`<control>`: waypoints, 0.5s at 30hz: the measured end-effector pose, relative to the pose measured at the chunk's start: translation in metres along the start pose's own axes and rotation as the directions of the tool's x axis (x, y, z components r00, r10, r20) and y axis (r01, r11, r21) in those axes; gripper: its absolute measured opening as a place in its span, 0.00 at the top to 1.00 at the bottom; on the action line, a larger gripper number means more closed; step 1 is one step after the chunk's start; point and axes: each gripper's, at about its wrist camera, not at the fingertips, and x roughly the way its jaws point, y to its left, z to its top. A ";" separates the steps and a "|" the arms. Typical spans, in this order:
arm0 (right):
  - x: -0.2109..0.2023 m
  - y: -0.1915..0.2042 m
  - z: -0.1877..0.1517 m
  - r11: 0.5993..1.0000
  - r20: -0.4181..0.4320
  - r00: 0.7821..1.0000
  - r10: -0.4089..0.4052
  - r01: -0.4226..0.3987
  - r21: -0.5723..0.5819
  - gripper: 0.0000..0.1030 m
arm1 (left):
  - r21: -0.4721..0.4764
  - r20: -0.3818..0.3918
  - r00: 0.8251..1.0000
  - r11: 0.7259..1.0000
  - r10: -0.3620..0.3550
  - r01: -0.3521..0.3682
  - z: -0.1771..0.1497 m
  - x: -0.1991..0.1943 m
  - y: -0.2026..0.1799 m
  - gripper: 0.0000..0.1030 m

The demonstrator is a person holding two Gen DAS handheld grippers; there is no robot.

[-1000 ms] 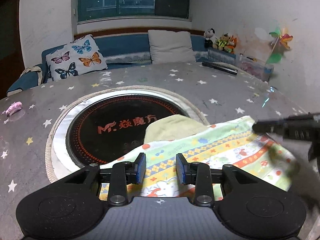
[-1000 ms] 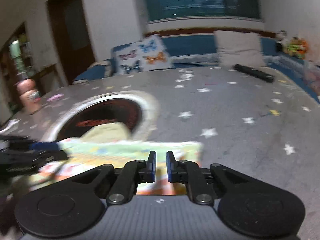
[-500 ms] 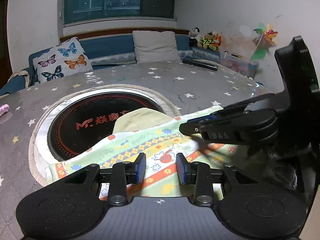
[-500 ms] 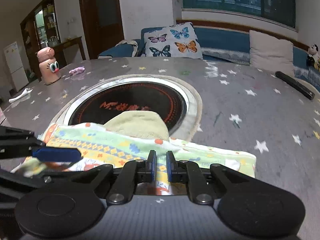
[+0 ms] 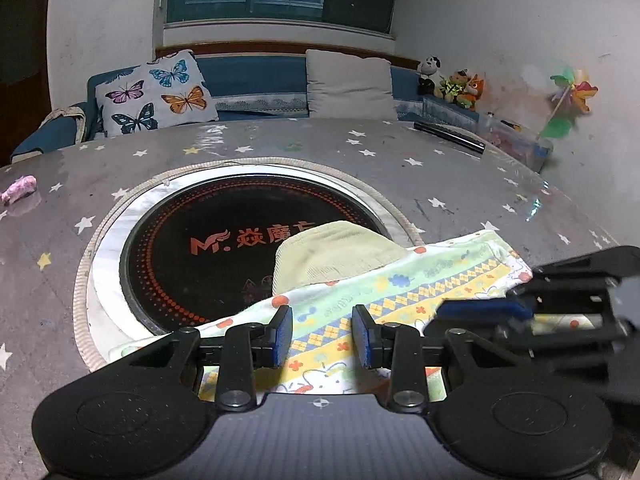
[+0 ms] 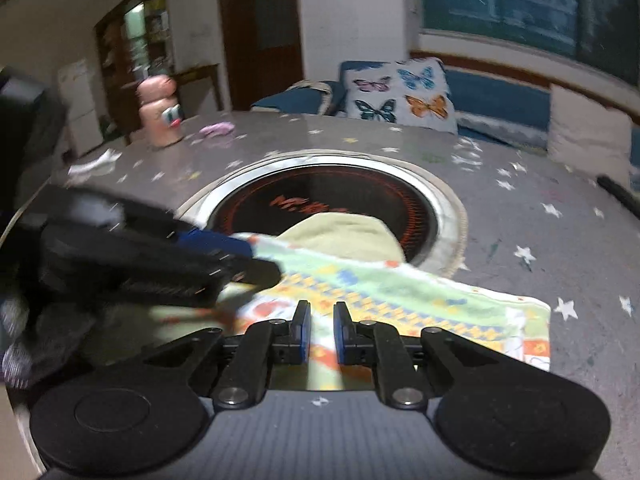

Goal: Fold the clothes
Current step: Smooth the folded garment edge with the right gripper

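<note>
A small colourful patterned garment with a pale green waistband lies folded on the grey star-print table, partly over the round black cooktop. My left gripper is open just above the garment's near edge, holding nothing. My right gripper hovers over the same garment with a narrow gap between its pads, empty. In the left wrist view the right gripper's fingers cross from the right over the cloth. In the right wrist view the left gripper reaches in from the left, blurred.
A pink bottle and a pink scrap stand at the table's far left. A black remote lies at the far right. A sofa with a butterfly cushion is behind the table. A pinwheel stands by the right wall.
The right gripper has swung from high across the left wrist view down to the garment's right side. Its pads have opened slightly. The left gripper stays open over the cloth.
</note>
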 end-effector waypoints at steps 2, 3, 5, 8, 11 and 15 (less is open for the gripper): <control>-0.006 0.011 -0.005 0.999 0.007 1.000 -0.015 0.015 -0.052 0.88 | 0.000 0.002 1.000 1.000 0.002 -0.002 -0.001 0.000 0.000 0.65; -0.009 0.016 -0.009 0.998 0.008 1.000 -0.010 0.011 -0.068 0.88 | 0.001 0.003 1.000 1.000 0.003 -0.003 -0.001 0.000 0.000 0.65; -0.015 0.026 -0.016 0.995 0.009 1.000 0.001 0.000 -0.098 0.88 | 0.006 0.007 1.000 1.000 0.009 -0.009 -0.001 0.001 -0.001 0.65; -0.024 0.043 -0.027 0.988 0.020 1.000 0.002 0.002 -0.157 0.89 | 0.014 0.014 1.000 1.000 0.018 -0.018 -0.002 0.000 -0.003 0.65; -0.034 0.055 -0.037 0.982 0.046 0.999 -0.005 0.014 -0.188 0.89 | 0.026 0.025 0.999 0.999 0.032 -0.033 -0.004 -0.002 -0.005 0.65; -0.046 0.060 -0.043 0.986 0.032 0.999 0.037 -0.031 -0.161 0.88 | 0.048 0.046 0.998 0.998 0.030 -0.032 -0.010 -0.016 -0.011 0.65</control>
